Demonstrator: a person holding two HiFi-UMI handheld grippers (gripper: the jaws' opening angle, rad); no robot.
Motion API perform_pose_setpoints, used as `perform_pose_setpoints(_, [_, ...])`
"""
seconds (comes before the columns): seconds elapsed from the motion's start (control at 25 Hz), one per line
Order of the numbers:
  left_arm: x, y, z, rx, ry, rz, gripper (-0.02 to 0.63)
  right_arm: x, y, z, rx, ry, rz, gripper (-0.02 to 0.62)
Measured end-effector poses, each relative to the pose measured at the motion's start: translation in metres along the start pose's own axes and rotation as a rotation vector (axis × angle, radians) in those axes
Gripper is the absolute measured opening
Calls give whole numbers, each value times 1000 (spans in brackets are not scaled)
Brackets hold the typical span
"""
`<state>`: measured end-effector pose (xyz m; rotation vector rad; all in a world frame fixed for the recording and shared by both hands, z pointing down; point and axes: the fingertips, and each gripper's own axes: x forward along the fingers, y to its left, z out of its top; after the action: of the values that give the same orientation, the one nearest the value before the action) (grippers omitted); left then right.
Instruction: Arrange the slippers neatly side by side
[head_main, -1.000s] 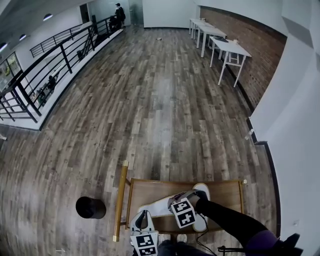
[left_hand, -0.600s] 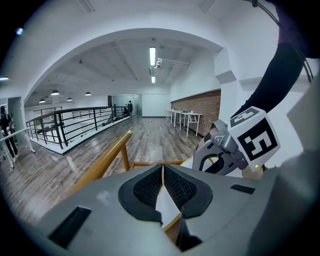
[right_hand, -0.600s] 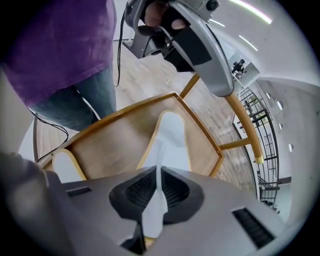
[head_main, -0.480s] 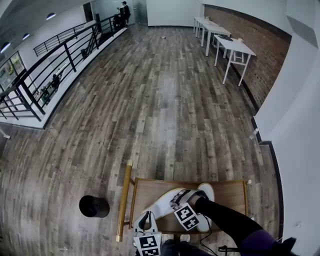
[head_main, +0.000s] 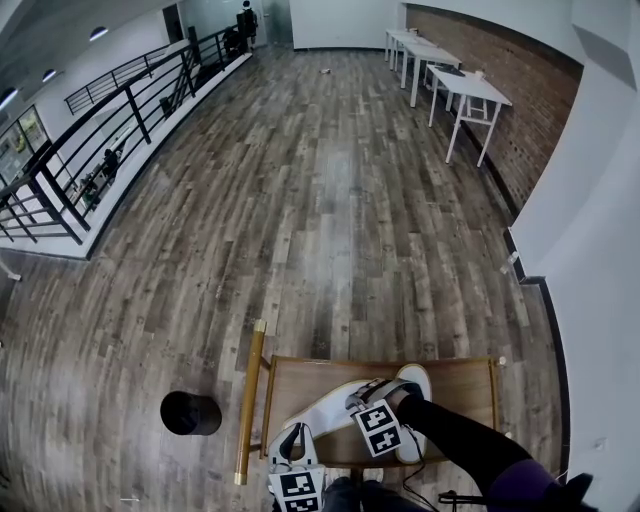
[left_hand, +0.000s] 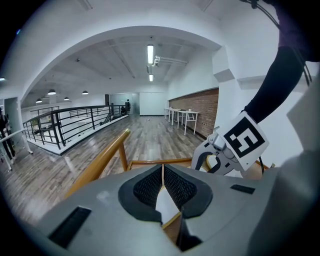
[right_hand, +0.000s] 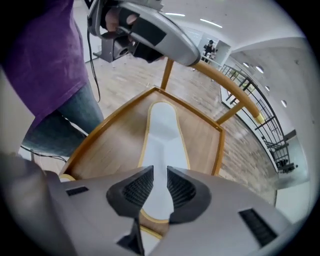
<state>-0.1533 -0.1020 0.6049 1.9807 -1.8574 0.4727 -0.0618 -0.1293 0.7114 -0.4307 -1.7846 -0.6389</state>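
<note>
Step in hand: We judge this to be the release after one slipper has been set down. The pair is not yet aligned.
Right gripper: The right gripper (right_hand: 160, 186) points steeply down over the tabletop (head_main: 300, 385). Its jaws have just been opening and now stand apart. The slanted slipper (head_main: 325, 408) lies in the gap between them, and the pads do not press on it.
Left gripper: The left gripper (left_hand: 162, 182) has its jaws closed together. A white surface shows below them, and we cannot tell whether any of it is pinched.
Slanted slipper: It lies flat on the wood, running diagonally from just beside the left gripper up toward the right gripper.
Second slipper: The second slipper (head_main: 412, 380) lies at the right side of the tabletop, partly under the sleeve. The far ends of the two slippers are close together, while the near ends spread well apart.
Next move: We expect to regrip the slanted slipper and swing its near end toward the second slipper until the two lie parallel. The main risk is nudging the second slipper out of line.
</note>
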Motion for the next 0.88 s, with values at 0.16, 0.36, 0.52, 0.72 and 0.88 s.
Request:
perform_pose_setpoints(0.16, [17,-17,-3,75,30,-91,12,-39,-35,-1,292,-150,-178,60])
perform_pose_setpoints(0.36, [46,-47,-11,141,64,-188,12,-124,-67,-32,889,-447,-449,60])
perform_pose_setpoints(0.52, [67,-70,-27,193,140,-285,12,-181,-51,-78,1207,-549,-710,58])
perform_pose_setpoints(0.72, [89,-89,-47,429,288,-443,90,-209,-6,-108,1437,-557,-895,58])
perform_pose_setpoints(0.88, [100,-98,-64,597,444,-554,114,-209,21,-113,1542,-564,-907,58])
